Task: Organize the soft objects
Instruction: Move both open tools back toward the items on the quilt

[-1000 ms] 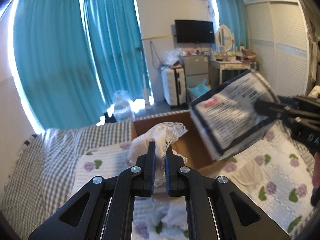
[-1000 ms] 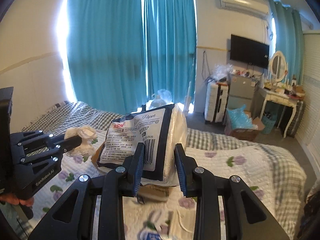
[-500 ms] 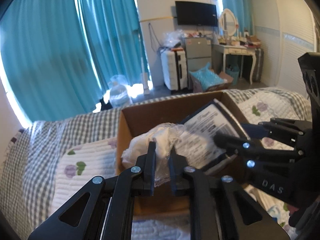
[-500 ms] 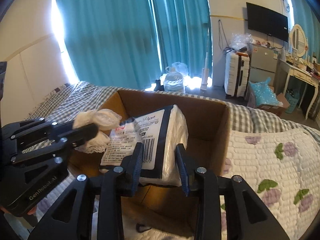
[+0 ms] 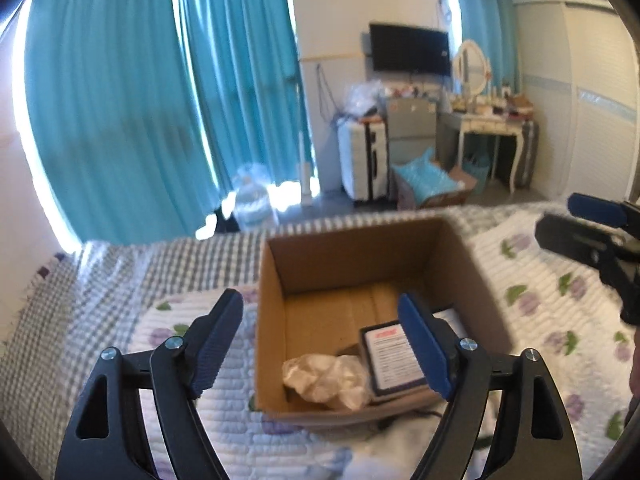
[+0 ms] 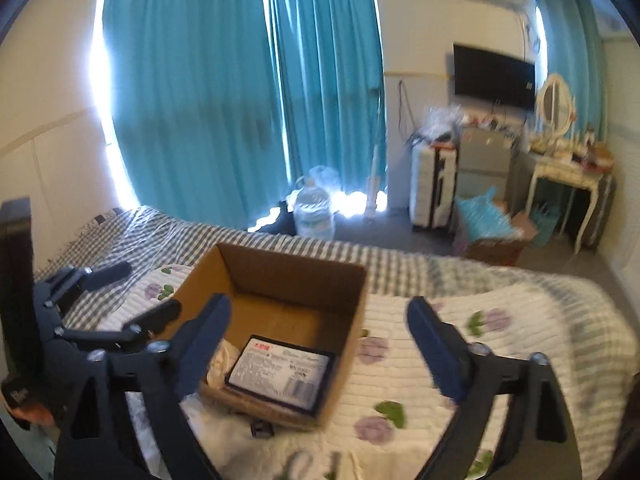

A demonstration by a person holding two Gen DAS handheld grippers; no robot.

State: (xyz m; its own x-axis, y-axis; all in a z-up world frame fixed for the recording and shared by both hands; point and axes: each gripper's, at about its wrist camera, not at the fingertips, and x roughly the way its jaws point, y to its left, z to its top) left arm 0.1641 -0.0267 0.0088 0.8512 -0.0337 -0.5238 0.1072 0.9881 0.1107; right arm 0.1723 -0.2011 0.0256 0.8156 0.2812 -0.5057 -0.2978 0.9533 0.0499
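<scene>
An open cardboard box stands on the bed. Inside it lie a white lacy cloth and a dark-edged plastic packet with a white label, side by side. My left gripper is open and empty, above the box's near side; it also shows in the right wrist view. My right gripper is open and empty above the box; it also shows at the right edge of the left wrist view.
The bed has a white quilt with purple flowers over a grey checked sheet. Teal curtains, a water jug, a suitcase, a dressing table and a wardrobe stand beyond the bed.
Both grippers opened and pulled back from the box. The white cloth and the packet, held before, now lie inside the box.
</scene>
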